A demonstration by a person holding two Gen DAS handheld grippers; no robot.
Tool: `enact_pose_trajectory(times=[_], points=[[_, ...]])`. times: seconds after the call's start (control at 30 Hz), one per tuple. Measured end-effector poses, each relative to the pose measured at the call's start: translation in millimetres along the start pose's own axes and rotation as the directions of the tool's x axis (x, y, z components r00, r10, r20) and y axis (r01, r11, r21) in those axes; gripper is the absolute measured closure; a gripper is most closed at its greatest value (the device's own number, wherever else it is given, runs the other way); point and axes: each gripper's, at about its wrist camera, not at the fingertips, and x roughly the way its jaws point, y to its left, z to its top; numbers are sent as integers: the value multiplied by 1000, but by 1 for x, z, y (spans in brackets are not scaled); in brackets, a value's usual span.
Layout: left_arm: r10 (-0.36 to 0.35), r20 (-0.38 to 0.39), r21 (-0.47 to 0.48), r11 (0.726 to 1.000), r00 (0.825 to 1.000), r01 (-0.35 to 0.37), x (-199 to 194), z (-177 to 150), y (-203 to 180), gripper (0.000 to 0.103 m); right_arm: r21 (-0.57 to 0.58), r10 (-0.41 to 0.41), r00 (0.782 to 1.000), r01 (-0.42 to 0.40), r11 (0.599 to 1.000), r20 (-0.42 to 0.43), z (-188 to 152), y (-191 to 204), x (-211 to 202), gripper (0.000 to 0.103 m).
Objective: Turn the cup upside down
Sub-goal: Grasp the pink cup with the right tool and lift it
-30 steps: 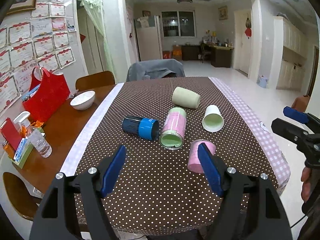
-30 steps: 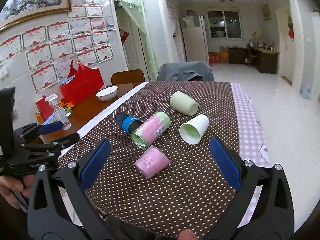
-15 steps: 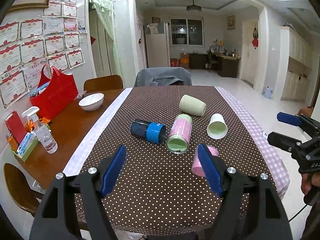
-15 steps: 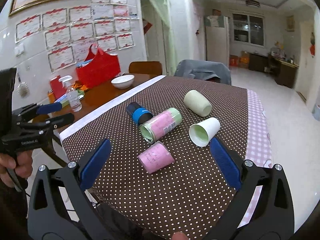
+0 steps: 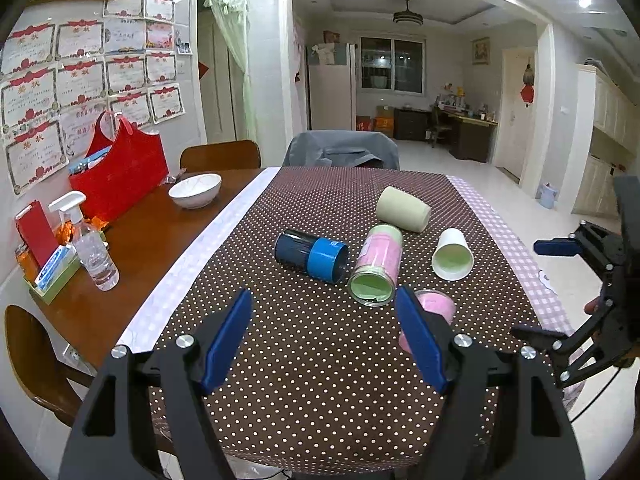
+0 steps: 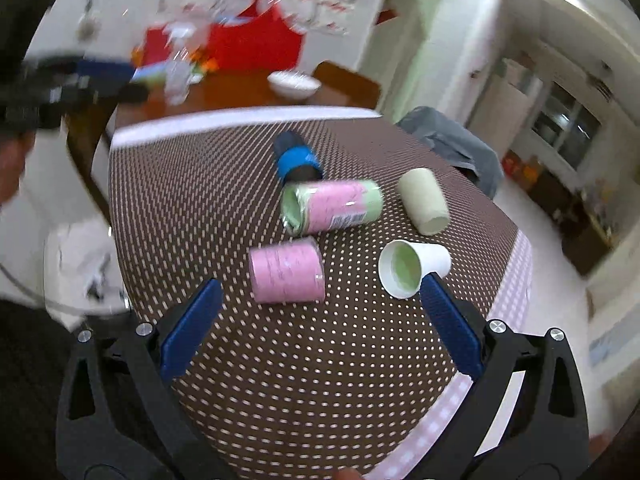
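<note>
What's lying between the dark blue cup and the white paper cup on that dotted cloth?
The tall pink and green cup, lying on its side with its open mouth toward the camera, sits between the dark blue cup and the white paper cup. The left wrist view shows this best.

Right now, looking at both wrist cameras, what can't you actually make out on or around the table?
- Short pink cup: in the left wrist view its lower part hides behind the left tool finger, so its mouth is unseen.
- Wall certificates: print too small to read in the left view, smeared by motion blur in the right.
- Right tool: cut off by the left view's right edge.
- Spray bottle: blurred in the right wrist view.
</note>
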Motion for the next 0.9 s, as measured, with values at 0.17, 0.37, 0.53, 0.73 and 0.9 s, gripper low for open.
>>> enact_pose_trajectory(times=[0.17,0.37,0.53,0.73,0.9], points=[[11,-31,-7,1000,999,-11,13,-2,1,30,-102,62,996,-68,992,-60,0,0,25,6],[18,-66,4,1000,998,-18,30,-2,-4,30,-222,116,986,-139,965,-116,4,1,52,6],[21,-99,3,1000,995,-20,51,0,-7,30,-391,117,978,-177,904,-172,6,4,72,6],[46,-156,-29,998,987,-51,80,-1,0,30,-664,75,965,-228,712,-251,-1,30,92,11],[62,-202,-59,995,977,-75,99,-4,7,30,-759,93,950,-295,580,-298,3,40,108,18]])
